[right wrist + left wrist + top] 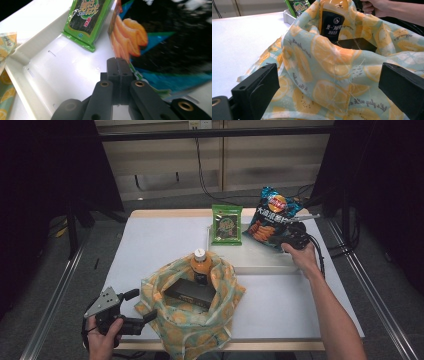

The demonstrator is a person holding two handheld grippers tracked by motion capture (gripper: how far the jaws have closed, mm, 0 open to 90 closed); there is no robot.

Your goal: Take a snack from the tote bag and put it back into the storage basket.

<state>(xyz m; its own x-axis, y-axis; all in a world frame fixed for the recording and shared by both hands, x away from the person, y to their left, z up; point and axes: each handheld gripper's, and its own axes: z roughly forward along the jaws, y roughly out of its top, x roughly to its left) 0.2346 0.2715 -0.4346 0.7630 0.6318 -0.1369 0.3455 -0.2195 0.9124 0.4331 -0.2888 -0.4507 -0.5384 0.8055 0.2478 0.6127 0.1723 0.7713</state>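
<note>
Risk: the right tongs point(119, 65), jaws pressed together on the bottom edge of the chip bag point(270, 218) in the white tray point(260, 262), may lose that thin pinch. Left tongs point(141, 306) stand wide beside the fruit-print bag point(190, 320) on the worktop point(150, 245).

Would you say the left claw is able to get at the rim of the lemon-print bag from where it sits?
Probably yes: the left claw is open, the lemon-print bag lies right in front of its jaws, and nothing stands between them and the fabric.
</note>
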